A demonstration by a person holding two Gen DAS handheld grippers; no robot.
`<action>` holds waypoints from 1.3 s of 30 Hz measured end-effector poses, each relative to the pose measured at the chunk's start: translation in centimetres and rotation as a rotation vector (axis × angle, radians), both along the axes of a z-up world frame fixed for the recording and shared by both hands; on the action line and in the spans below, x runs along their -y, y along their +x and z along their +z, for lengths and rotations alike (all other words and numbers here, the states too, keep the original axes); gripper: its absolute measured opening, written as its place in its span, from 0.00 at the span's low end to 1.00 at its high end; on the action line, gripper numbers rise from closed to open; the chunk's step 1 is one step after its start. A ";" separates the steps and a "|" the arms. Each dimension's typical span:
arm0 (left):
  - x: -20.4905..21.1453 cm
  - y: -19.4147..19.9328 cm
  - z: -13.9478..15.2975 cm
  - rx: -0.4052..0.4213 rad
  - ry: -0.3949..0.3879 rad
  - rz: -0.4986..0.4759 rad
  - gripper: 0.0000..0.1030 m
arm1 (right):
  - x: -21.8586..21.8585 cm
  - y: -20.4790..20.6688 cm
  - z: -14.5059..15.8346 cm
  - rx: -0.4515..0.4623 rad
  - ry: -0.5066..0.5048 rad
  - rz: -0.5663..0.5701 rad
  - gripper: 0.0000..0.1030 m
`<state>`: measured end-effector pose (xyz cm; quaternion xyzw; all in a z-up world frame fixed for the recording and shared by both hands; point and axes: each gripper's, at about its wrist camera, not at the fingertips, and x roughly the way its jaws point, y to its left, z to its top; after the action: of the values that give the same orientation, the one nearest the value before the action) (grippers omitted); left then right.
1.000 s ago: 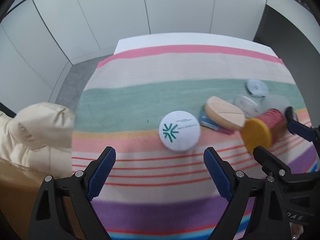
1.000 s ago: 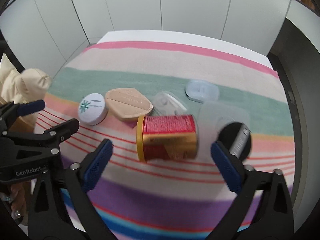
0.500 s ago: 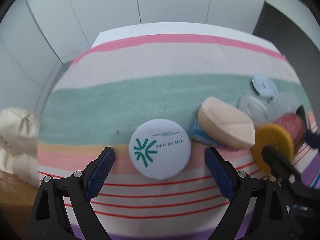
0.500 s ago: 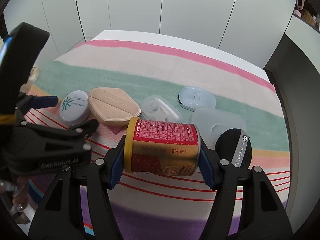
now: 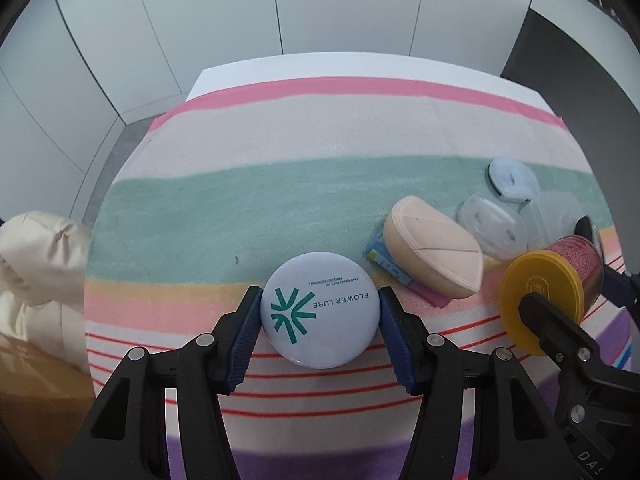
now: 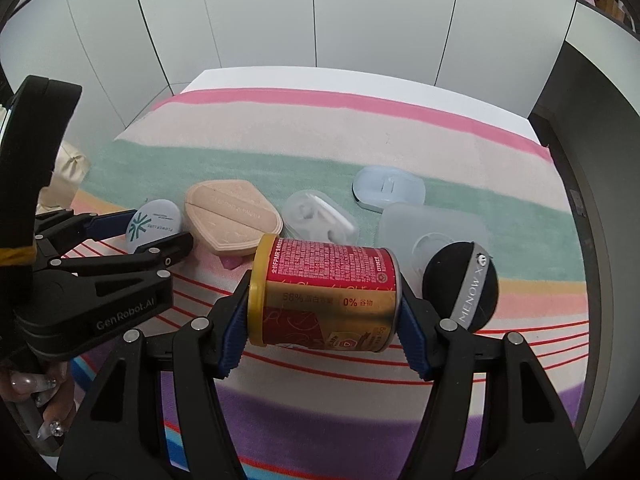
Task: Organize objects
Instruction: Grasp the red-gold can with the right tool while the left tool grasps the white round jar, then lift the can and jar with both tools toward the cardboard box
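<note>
So left claw (image 5: 320, 322) grips the white compact (image 5: 319, 309), right claw (image 6: 322, 326) clamps the red can (image 6: 324, 294), rest at 12 o'clock unsorted.

1. "FLOWER LURE" with a teal star-like logo, printed on the white round compact (image 5: 320, 310).
2. "58%" and "0%" among Chinese characters, on the red-and-gold can (image 6: 326, 294).
3. "MENOW X" on the black round compact (image 6: 460, 292).
4. "GenRobot.AI" on the left gripper (image 6: 158, 230) body.
</note>
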<state>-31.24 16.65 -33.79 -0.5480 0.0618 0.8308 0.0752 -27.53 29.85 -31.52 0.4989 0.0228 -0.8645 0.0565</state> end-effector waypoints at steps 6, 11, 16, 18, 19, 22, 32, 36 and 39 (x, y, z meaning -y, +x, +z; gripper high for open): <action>-0.2 0.5 2.9 -0.050 -0.046 -0.012 0.57 | -0.1 0.5 2.4 -0.015 0.010 -0.001 0.64; -0.1 1.3 6.6 -0.070 -0.032 -0.016 0.57 | -0.4 1.1 5.2 -0.029 0.023 -0.018 0.64; 0.6 2.1 10.9 -0.090 0.016 -0.014 0.56 | -0.7 1.9 9.1 -0.051 0.044 -0.026 0.64; 0.9 2.5 12.6 -0.112 0.011 -0.009 0.56 | -0.8 2.5 11.2 -0.073 0.049 -0.024 0.64; 1.1 2.7 13.6 -0.125 0.009 -0.003 0.56 | -0.8 2.8 12.3 -0.084 0.048 -0.022 0.64; 1.8 3.2 16.3 -0.140 0.025 0.016 0.57 | -0.7 3.8 15.4 -0.118 0.060 -0.008 0.64; 2.8 5.2 24.0 -0.215 0.078 0.008 0.57 | 0.2 7.1 24.6 -0.220 0.062 0.023 0.64; 2.5 6.1 25.2 -0.215 0.082 -0.005 0.57 | 0.3 7.9 26.4 -0.243 0.059 0.008 0.64; 2.4 6.7 25.6 -0.202 0.087 -0.005 0.57 | 0.3 8.5 27.1 -0.244 0.047 0.003 0.64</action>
<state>-24.57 14.20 -8.21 -0.4576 0.0341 0.8835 0.0943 -18.99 29.52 -4.39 0.3913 0.0504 -0.9179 0.0428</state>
